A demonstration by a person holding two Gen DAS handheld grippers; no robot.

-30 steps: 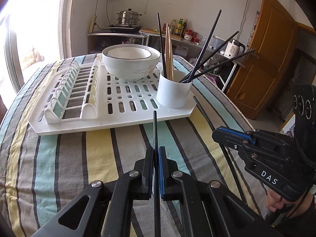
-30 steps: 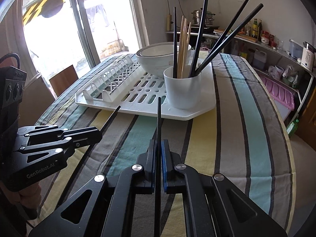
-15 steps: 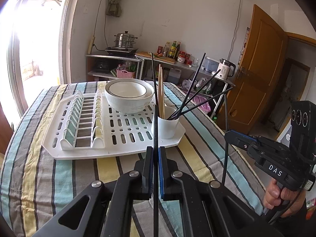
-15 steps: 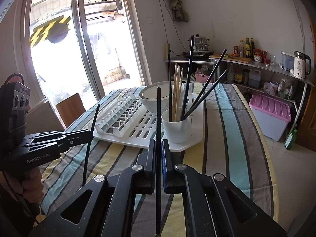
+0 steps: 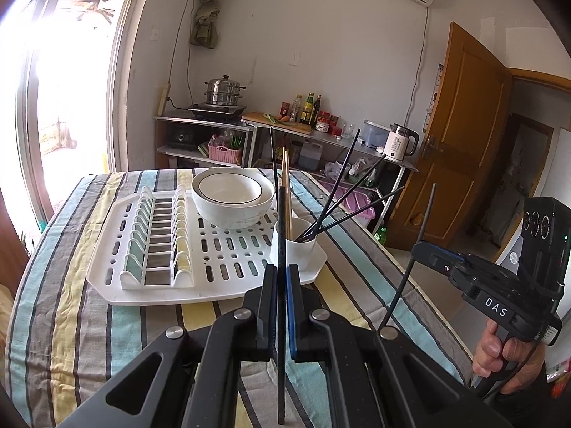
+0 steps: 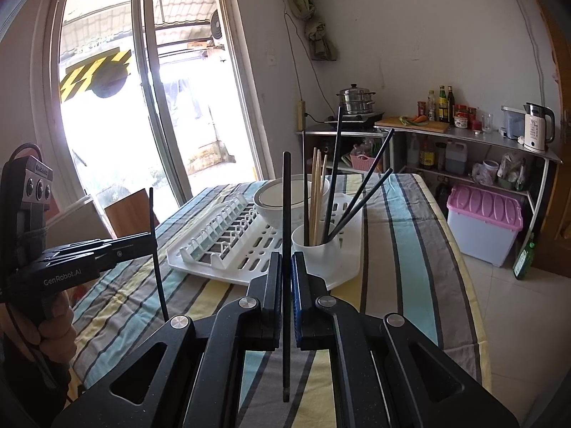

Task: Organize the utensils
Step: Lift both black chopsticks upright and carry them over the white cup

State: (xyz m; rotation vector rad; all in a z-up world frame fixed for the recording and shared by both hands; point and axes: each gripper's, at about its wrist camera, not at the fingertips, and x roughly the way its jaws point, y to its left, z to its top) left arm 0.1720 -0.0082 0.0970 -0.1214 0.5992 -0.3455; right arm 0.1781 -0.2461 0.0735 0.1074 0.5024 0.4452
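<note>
The bench point(image 5: 89, 321) wears a striped cloth point(image 6: 410, 249) in grey, yellow, blue and white. A white rack point(image 5: 228, 260) lies on it toward twelve o'clock in the left wrist view, reaching toward the far edge. Nothing else rests directly on the cloth.

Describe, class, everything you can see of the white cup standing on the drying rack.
The white cup is a plain round holder that looks like plastic or ceramic. It stands upright at the near right corner of the white drying rack, beside the stacked bowls. Several black chopsticks lean out of it to the right, and pale wooden ones stand straighter. Neither gripper touches it.
</note>
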